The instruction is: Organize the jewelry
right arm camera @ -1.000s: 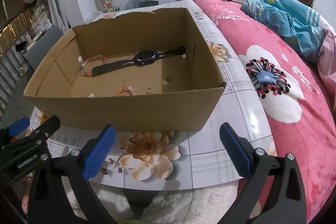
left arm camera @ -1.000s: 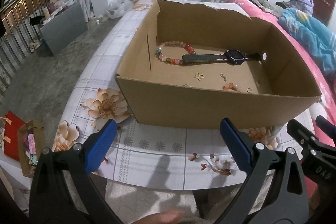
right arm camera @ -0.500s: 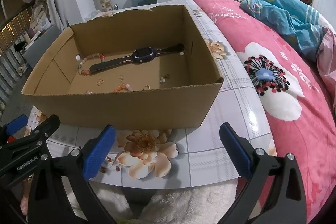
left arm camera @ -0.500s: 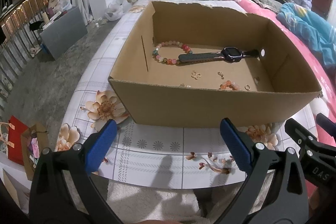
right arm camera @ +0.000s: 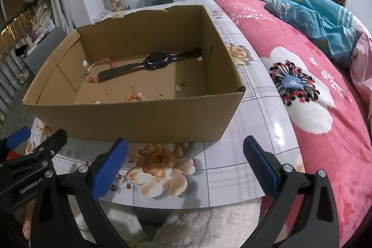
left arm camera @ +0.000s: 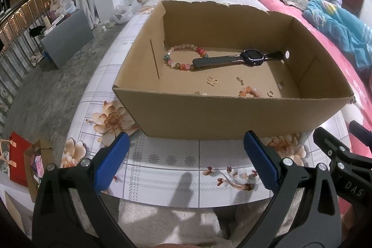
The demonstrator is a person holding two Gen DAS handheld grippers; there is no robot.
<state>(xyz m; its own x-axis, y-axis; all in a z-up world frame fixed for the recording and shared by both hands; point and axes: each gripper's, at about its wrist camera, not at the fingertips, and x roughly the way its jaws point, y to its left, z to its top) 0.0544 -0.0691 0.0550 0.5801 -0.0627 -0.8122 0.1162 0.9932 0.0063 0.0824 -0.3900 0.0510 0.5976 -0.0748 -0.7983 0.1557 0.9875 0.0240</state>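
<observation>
From the left wrist, the left claw (left arm camera: 186, 155) gapes wide and empty above the table (left arm camera: 162, 169), short of the box (left arm camera: 232, 115). Inside lie a watch (left arm camera: 239, 59) and a bead bracelet (left arm camera: 183, 56).

From the right wrist, the right claw (right arm camera: 186, 157) is likewise wide and empty, the watch (right arm camera: 151, 63) and a ring (right arm camera: 160, 97) beyond it in the box (right arm camera: 139, 120).

Left gripper (left arm camera: 186, 155) sits low in the frame, blue-padded fingers (left arm camera: 112, 160) spread wide, nothing between them. Right gripper (right arm camera: 184, 156) matches it, low and centred, fingers (right arm camera: 109, 165) wide apart and empty. Each one's black frame pokes into the other's bottom corner.
</observation>
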